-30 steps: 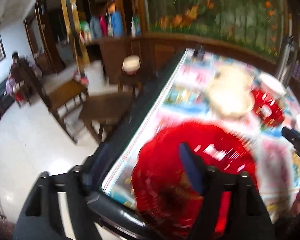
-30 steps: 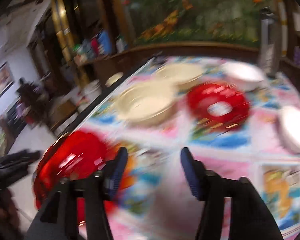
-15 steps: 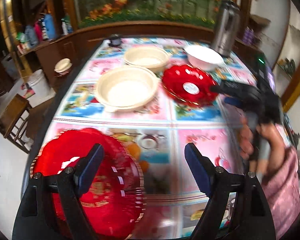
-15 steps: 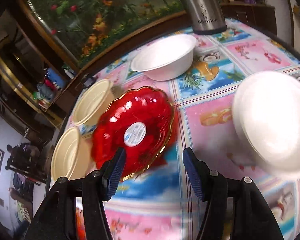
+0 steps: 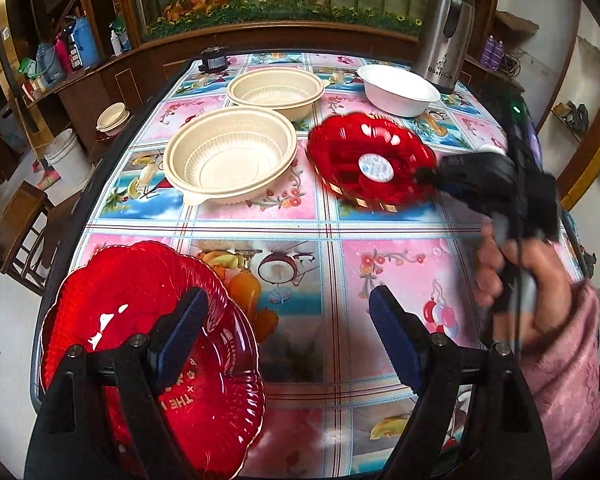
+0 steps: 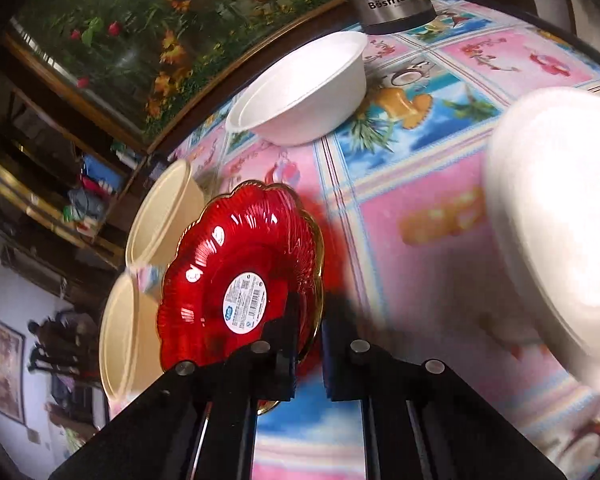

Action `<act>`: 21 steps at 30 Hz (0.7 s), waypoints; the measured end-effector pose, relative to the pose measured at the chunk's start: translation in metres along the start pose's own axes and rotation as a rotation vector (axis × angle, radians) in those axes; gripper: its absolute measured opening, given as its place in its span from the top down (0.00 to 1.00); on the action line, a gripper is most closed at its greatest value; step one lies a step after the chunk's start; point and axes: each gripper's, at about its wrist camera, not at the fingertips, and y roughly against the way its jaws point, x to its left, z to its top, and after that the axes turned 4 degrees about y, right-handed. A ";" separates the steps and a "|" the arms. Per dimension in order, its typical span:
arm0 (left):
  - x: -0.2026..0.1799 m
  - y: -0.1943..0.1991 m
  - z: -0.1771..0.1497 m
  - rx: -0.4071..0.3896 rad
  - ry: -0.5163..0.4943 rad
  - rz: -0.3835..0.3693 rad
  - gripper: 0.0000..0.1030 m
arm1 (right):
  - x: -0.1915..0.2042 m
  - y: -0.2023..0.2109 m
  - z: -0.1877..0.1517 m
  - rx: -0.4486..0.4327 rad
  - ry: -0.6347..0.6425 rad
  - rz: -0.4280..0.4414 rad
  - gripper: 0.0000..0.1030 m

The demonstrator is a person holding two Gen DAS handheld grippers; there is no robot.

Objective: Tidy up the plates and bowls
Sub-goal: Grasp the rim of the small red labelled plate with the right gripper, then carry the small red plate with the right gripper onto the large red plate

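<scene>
A red scalloped plate lies at the table's near left corner. My left gripper hangs open above the table, its left finger over that plate, gripping nothing. A second red plate with a white sticker is mid-table, its right side tipped up. My right gripper is shut on that plate's gold rim, held by a hand. Two cream ribbed bowls sit left of it. A white bowl stands behind.
Another white bowl sits close at the right of the right wrist view. A steel flask stands at the table's far right corner. Left of the table are a wooden chair and a white bucket.
The right gripper closed in on the sticker plate and shut on its rim, tipping it. The left view swung onto the table a second ago and has since held still.
</scene>
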 end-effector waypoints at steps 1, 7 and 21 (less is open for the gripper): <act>0.000 0.000 -0.001 0.002 -0.001 -0.002 0.19 | -0.002 0.005 -0.005 0.010 0.012 0.000 0.91; -0.012 -0.007 -0.010 0.037 -0.025 -0.025 0.19 | -0.026 0.057 -0.051 0.041 0.068 0.006 0.91; -0.048 -0.037 -0.010 0.168 -0.022 -0.116 0.19 | -0.065 0.132 -0.108 -0.021 0.094 0.000 0.91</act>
